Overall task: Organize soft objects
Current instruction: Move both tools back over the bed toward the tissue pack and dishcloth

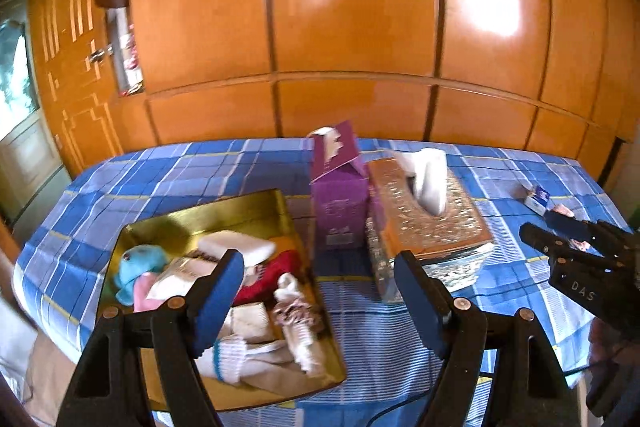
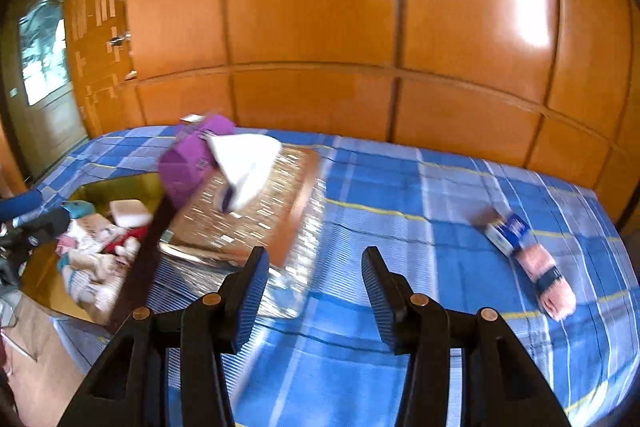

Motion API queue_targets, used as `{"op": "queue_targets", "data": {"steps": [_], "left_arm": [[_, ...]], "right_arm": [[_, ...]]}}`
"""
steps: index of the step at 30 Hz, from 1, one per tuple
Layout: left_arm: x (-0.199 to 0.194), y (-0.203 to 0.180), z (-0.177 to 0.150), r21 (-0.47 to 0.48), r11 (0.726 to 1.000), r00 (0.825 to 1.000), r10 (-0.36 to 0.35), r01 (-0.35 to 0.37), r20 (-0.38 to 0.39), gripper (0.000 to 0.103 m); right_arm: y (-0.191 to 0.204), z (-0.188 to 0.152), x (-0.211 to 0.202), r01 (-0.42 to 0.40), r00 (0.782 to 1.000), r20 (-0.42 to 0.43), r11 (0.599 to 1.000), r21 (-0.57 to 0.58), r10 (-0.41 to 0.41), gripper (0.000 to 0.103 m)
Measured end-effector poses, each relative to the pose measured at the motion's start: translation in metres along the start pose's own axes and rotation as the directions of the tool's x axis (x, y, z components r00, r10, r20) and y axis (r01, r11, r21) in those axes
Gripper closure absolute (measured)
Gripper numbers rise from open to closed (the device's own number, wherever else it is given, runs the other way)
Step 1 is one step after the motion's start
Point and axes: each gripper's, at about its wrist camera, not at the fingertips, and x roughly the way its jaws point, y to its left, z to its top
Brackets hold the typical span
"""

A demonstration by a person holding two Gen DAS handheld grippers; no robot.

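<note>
A gold tray (image 1: pixel 256 205) on the bed holds several soft items: a blue plush (image 1: pixel 138 263), a white sponge (image 1: pixel 236 247), a red cloth (image 1: pixel 276 273) and white socks (image 1: pixel 256 355). It also shows in the right wrist view (image 2: pixel 40 283). My left gripper (image 1: pixel 320 291) is open and empty, above the tray's right edge. My right gripper (image 2: pixel 314 291) is open and empty over the bedspread; in the left wrist view it shows at the right (image 1: pixel 560 243). A pink sock bundle with a blue label (image 2: pixel 532 259) lies on the bed to the right, apart from both grippers.
A purple carton (image 1: pixel 340 195) and a glittery tissue box (image 1: pixel 428 223) with a white tissue sticking out stand beside the tray. The blue checked bedspread (image 2: pixel 400 211) covers the bed. Orange wooden wardrobe doors (image 1: pixel 352 27) rise behind it. A door is at far left.
</note>
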Motion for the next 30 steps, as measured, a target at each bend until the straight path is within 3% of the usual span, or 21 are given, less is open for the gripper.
{"op": "queue_targets", "data": {"steps": [8,14,21,25,30], "left_arm": [[-0.003,-0.042,0.021,0.099,0.99,0.994,-0.1,0.097,0.03,0.025],[0.0,-0.08,0.028,0.171,0.968,0.982,-0.189,0.183,0.02,0.025],[0.01,-0.126,0.023,0.24,0.933,0.963,-0.263,0.269,-0.055,0.025],[0.013,-0.145,0.021,0.27,0.914,0.953,-0.293,0.304,-0.083,0.025],[0.019,-0.163,0.021,0.299,0.897,0.945,-0.302,0.326,-0.124,0.025]], "right_arm": [[-0.082,-0.035,-0.005,0.079,0.992,-0.105,0.985,0.15,-0.064,0.055],[-0.164,-0.065,-0.021,0.152,0.977,-0.191,0.945,0.289,-0.099,0.055],[-0.228,-0.065,-0.007,0.232,0.949,-0.265,0.948,0.218,-0.171,0.054],[-0.254,-0.048,0.023,0.261,0.929,-0.306,0.956,0.137,-0.209,0.043],[-0.274,-0.027,0.075,0.271,0.881,-0.401,0.963,-0.003,-0.25,0.04]]}}
